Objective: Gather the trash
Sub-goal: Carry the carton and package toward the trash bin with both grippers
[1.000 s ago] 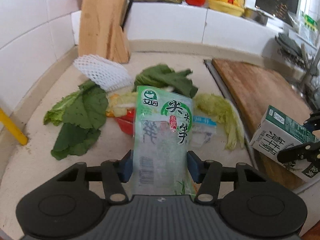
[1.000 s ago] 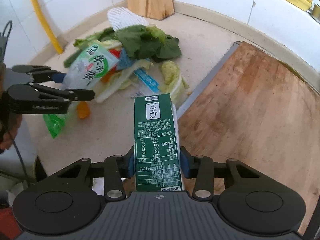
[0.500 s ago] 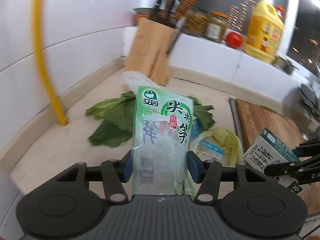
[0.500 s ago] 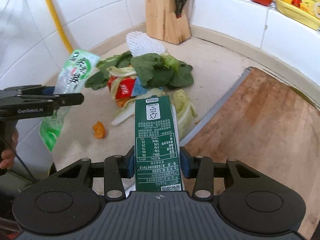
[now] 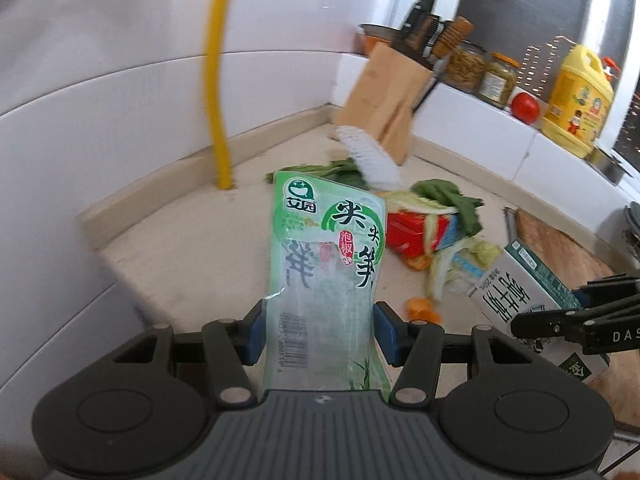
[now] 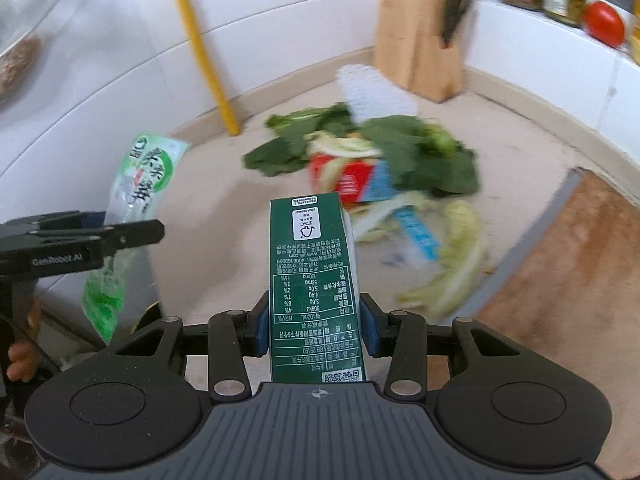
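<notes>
Beside left tongs [image 6: 132, 236], fingers [image 6: 18, 360] visible, right wrist view only

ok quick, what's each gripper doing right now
Left gripper: closed on the green snack bag.
Right gripper: closed on the green milk carton.

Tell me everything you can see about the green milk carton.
The green milk carton is a tall rectangular paperboard box, dark green with a white side panel bearing large dark characters. Its narrow face shows white printed text, a nutrition table and a code square. The right gripper clamps it by its side faces between blue pads, lifted clear of the counter, its far end pointing away from the camera. Nothing else touches it.
</notes>
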